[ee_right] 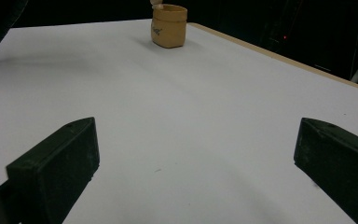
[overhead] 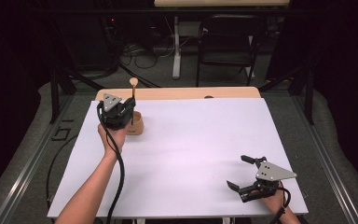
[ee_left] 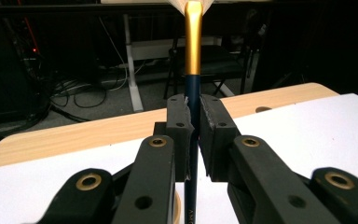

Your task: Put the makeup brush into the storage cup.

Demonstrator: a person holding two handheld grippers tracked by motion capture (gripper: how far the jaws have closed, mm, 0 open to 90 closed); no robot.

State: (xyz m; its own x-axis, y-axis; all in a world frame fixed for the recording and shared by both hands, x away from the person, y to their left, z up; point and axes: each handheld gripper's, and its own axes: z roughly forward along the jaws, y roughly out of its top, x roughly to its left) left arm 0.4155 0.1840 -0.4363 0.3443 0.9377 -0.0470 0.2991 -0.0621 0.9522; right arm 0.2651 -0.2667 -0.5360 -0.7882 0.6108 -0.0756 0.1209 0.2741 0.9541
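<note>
Brush (ee_left: 192,88): a slim makeup-type brush with a dark blue handle and gold ferrule is held upright, clamped at the handle, above a small tan cup (overhead: 135,125) near the tabletop's (overhead: 191,154) far left.
Left gripper (ee_left: 192,135): clenched on the brush handle; pads are pressed against both sides.
Right gripper (overhead: 244,173): released, jaws wide apart, resting at the near right, well apart from the cup.
Step judged: the brush is probably being lifted from or lowered into the cup; it should be kept vertical and centred over the opening; the light cup may be tipped otherwise.

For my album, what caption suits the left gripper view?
Left tongs pinching an upright brush by its dark handle.
</note>
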